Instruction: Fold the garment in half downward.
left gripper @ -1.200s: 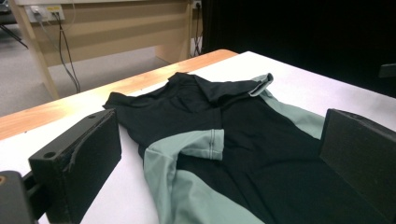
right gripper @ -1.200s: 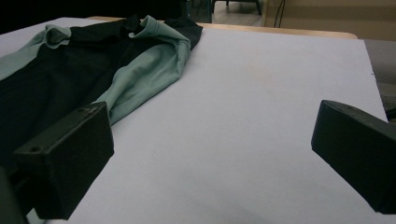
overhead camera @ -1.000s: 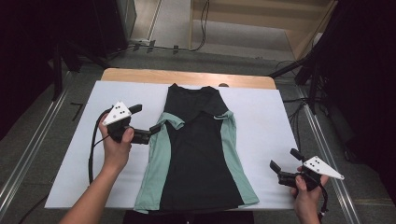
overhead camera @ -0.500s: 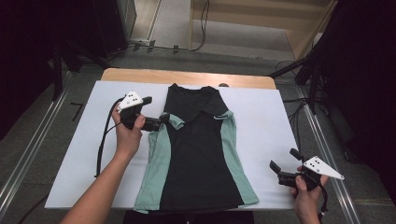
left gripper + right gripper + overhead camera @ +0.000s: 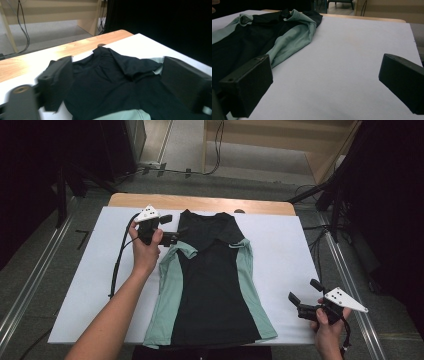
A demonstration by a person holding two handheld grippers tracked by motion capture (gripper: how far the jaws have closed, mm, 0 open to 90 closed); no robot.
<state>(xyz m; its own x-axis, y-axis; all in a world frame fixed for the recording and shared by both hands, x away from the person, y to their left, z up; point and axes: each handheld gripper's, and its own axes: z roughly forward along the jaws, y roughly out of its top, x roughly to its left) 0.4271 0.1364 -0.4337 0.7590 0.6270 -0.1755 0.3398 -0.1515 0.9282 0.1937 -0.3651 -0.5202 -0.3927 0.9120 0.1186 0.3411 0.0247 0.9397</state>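
The left gripper, jaws wide but just closing, straddles the shoulder of the black-and-green shirt lying flat on the white table. The right gripper hovers wide open and empty near the shirt's hem.

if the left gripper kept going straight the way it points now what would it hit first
Most likely the black and mint-green shirt lying flat on the white table cover. The left gripper points across the shirt's shoulder and collar, its jaws open and just closing a little, with the black cloth right ahead between them. Exact height above the cloth is unclear.
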